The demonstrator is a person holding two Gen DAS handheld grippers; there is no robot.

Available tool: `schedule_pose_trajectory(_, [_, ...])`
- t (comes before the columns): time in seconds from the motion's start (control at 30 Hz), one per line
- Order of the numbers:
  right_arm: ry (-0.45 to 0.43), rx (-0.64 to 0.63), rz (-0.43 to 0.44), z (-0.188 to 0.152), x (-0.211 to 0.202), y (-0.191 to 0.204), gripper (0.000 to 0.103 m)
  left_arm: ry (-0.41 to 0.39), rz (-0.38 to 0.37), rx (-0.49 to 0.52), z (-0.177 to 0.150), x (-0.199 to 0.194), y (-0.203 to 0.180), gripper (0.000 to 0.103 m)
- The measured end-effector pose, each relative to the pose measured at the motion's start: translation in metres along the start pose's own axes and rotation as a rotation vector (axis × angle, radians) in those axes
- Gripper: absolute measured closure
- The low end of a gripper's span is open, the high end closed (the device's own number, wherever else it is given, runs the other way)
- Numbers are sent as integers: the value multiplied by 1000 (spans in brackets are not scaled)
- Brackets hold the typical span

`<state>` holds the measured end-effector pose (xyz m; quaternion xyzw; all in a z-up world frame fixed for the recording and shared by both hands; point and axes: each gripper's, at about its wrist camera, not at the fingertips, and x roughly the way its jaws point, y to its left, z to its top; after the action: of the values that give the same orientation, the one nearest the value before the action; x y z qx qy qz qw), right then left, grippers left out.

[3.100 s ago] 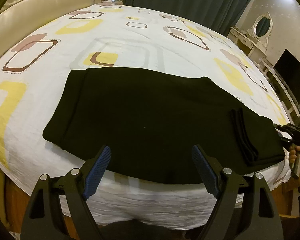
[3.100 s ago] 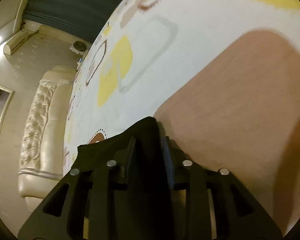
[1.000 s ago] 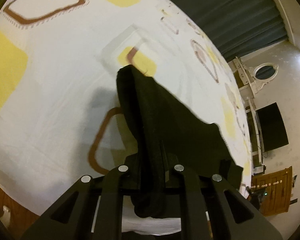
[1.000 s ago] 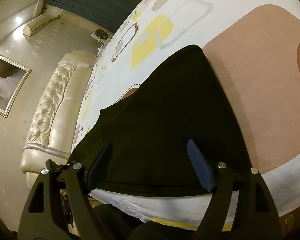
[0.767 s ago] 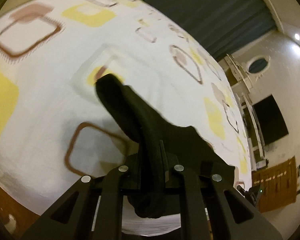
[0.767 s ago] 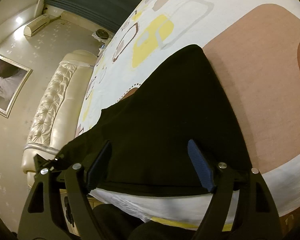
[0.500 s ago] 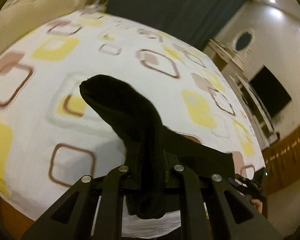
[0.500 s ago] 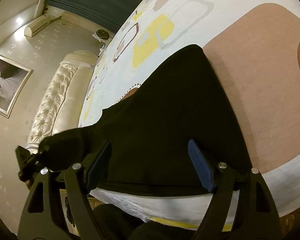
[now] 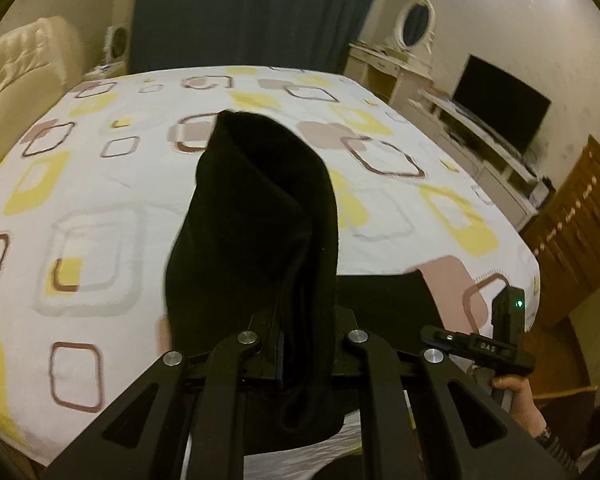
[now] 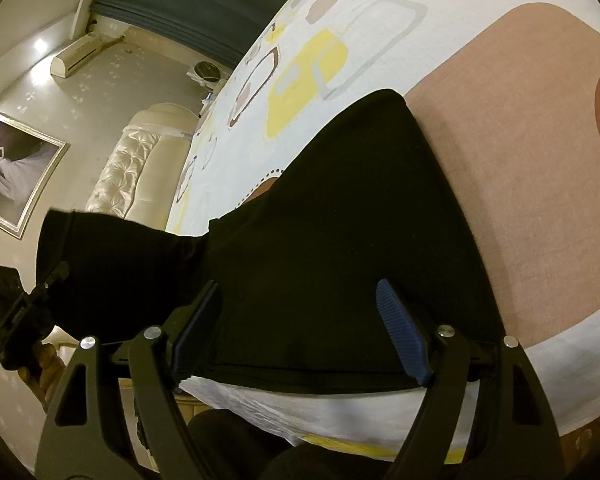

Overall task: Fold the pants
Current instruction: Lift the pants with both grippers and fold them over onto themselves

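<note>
The black pants (image 10: 340, 216) lie on the patterned bed sheet (image 10: 520, 128) near its front edge. My left gripper (image 9: 304, 344) is shut on one end of the pants (image 9: 256, 220) and holds it lifted above the bed; the cloth stands up in a fold in front of the camera. The left gripper also shows in the right wrist view (image 10: 40, 292), raised at the left with the cloth hanging from it. My right gripper (image 10: 300, 328) is open and empty, its blue pads (image 10: 400, 336) hovering over the flat end of the pants. It shows in the left wrist view (image 9: 480, 348).
A padded cream headboard (image 9: 24, 64) is at the left. Dark curtains (image 9: 240, 12) hang behind the bed. A white dresser with an oval mirror (image 9: 416, 24), a TV (image 9: 500, 104) on a low cabinet and a wooden door (image 9: 580, 216) stand at the right.
The left gripper closed on the left end of the pants, lifted it off the bed and carried it toward the right gripper. The right gripper let go earlier and has stayed open and still.
</note>
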<state>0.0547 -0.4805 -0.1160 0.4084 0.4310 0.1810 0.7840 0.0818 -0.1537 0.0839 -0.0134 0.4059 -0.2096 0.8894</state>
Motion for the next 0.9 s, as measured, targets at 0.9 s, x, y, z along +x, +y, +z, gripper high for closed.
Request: schedule_pose_trajectory(0.9, [-37, 142, 144, 3, -11, -28, 24, 166, 162, 165, -49, 146, -110, 91])
